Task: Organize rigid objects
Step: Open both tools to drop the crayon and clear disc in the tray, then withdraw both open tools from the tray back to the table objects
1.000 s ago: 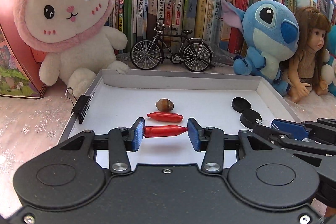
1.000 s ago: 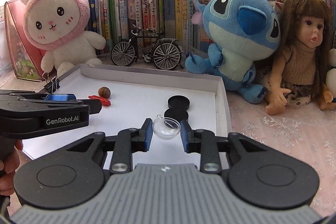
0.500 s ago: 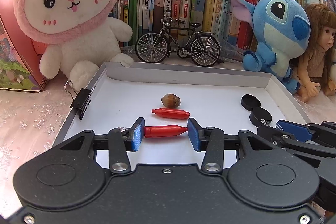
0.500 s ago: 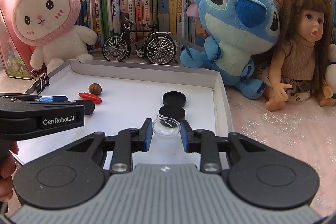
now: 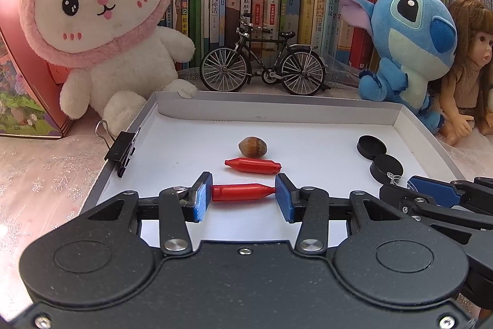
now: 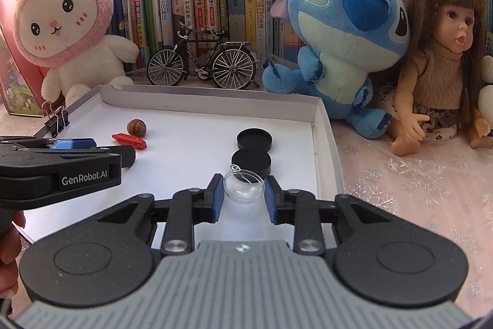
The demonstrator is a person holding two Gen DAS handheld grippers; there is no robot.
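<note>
Now your left claw (image 5: 243, 194) clamps a red crayon (image 5: 242, 192) endwise over the white tray (image 5: 277, 113); your right claw (image 6: 242, 199), jaws just easing apart, loosely brackets a clear dome (image 6: 244, 185) beside two black caps (image 6: 251, 162).

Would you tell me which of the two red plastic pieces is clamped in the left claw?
The nearer red piece, held end to end between the pads; the other red piece lies free beside the nut.

Bare white floor of the shallow white cardboard tray (image 6: 320, 125) is left free at centre frame, between the red bullet-shaped plastic piece (image 6: 129, 141) and brown acorn (image 6: 137, 126) at left and two black round caps (image 6: 251, 150) at right. The far side is blocked by a black miniature bicycle (image 6: 201, 63).
</note>
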